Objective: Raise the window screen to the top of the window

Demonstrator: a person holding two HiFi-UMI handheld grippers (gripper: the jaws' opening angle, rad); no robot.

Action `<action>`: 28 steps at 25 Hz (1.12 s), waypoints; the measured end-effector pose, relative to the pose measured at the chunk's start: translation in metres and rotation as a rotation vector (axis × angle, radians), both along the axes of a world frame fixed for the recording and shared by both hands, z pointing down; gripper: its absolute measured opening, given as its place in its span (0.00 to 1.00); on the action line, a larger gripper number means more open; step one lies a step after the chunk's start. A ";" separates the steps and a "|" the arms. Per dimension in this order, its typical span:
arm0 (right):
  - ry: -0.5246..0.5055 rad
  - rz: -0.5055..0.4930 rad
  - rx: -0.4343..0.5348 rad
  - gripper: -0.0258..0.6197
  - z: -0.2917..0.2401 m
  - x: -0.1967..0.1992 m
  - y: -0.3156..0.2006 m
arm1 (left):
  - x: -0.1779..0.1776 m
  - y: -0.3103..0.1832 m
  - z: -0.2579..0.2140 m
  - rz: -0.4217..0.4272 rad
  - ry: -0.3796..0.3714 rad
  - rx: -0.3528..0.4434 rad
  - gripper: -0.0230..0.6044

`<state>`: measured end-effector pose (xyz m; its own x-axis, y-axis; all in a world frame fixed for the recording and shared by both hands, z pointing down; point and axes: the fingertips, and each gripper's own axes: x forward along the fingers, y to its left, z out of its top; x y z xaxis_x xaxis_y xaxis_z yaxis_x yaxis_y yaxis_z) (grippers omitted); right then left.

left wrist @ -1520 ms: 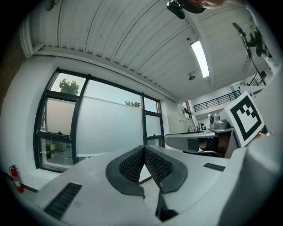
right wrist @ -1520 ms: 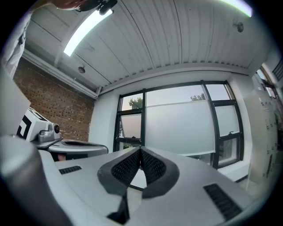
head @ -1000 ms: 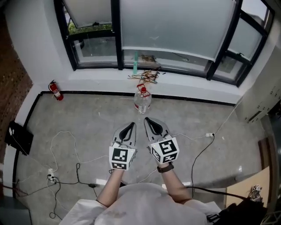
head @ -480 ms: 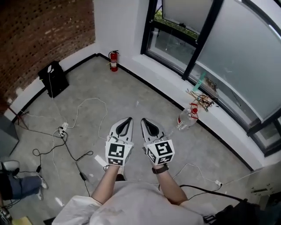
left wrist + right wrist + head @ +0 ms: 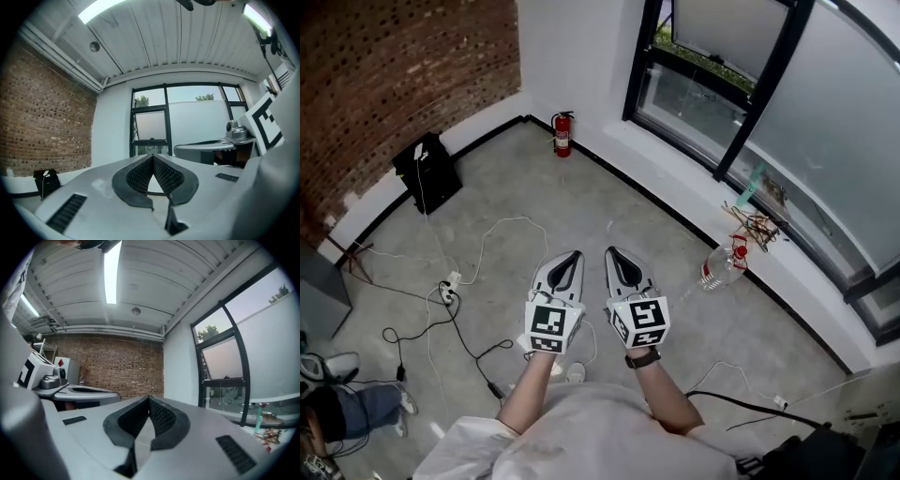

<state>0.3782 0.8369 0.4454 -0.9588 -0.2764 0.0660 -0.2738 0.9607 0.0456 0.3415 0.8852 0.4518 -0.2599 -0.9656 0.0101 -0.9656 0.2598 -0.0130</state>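
Both claws are closed tight with nothing in them. The left claw (image 5: 574, 256) and the right claw (image 5: 612, 252) sit side by side in front of me, pads meeting tip to tip in each gripper view, both held level above the concrete floor (image 5: 581, 202).

Beyond them the floor runs to a corner where the brick wall (image 5: 403, 66) meets the white wall. A fire extinguisher (image 5: 562, 134) stands there, and loose cables (image 5: 441, 309) trail off to my left.

The window screen (image 5: 839, 117) is the pale panel in the dark-framed window (image 5: 733, 141), well off to my right and well apart from either claw. Its lower edge hangs above the sill (image 5: 675, 164), which carries a tangle of wires (image 5: 755, 223), with a plastic bottle (image 5: 719, 267) on the floor below.

I judge the task hasn't started, so this is the approach. Next I need to turn toward the window, close in on the screen's bottom edge, open a claw, take hold and push upward. I can't see a handle from here.
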 end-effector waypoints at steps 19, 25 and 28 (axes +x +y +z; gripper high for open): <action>-0.070 -0.058 0.052 0.04 -0.002 -0.185 -0.193 | -0.202 -0.186 0.015 -0.018 0.007 0.013 0.04; -0.138 -0.100 0.150 0.04 -0.050 -0.259 -0.293 | -0.277 -0.281 -0.023 -0.076 -0.039 0.082 0.04; -0.101 -0.122 0.103 0.04 -0.034 -0.293 -0.332 | -0.303 -0.310 -0.019 -0.076 -0.002 0.066 0.04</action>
